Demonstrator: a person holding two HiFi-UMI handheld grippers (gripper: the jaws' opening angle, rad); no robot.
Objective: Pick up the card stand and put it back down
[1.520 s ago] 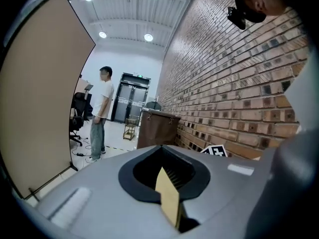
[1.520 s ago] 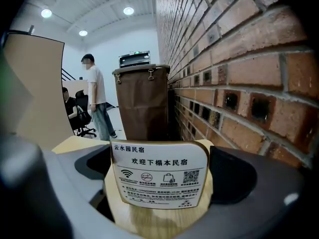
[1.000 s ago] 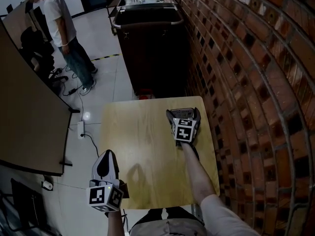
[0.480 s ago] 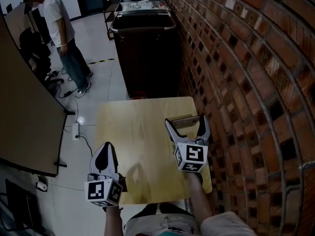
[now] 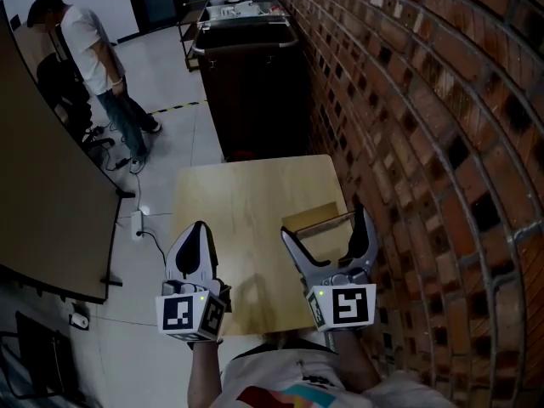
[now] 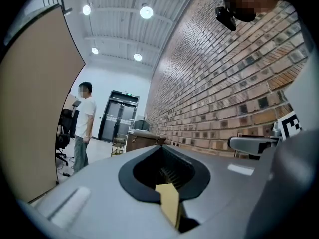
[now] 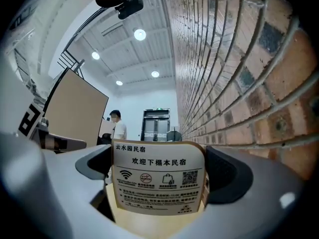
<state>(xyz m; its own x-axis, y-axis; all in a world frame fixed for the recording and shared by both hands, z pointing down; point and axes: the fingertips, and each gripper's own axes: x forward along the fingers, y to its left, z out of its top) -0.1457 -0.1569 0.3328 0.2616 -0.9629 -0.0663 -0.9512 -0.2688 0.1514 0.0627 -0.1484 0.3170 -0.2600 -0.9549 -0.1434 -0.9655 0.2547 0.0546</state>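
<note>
Ok so the right gripper (image 5: 325, 223) has its jaws spread wide, and the card stand (image 7: 158, 178) is sitting right between them, up near the tips. It's upright with its printed face turned back toward the gripper. The stand is resting on the table (image 5: 246, 185), and as far as I can tell neither jaw is pressing on it, so nothing is actually held. The brick wall (image 5: 425, 143) is close on that gripper's right.

The left gripper (image 5: 201, 229) is off to the left of the right one, well apart from the stand. Its jaws are pretty much together with nothing in them. There's a tan sliver low in the slot, which I'd guess is just the table showing through.

My read is that this is either the moment before the grab or the put-down end of the task, and I can't say which. If it's the grab, the next move is to close squarely on the stand's side edges and lift straight up. It looks light and thin, so a crooked squeeze could tip it or bend it.
</note>
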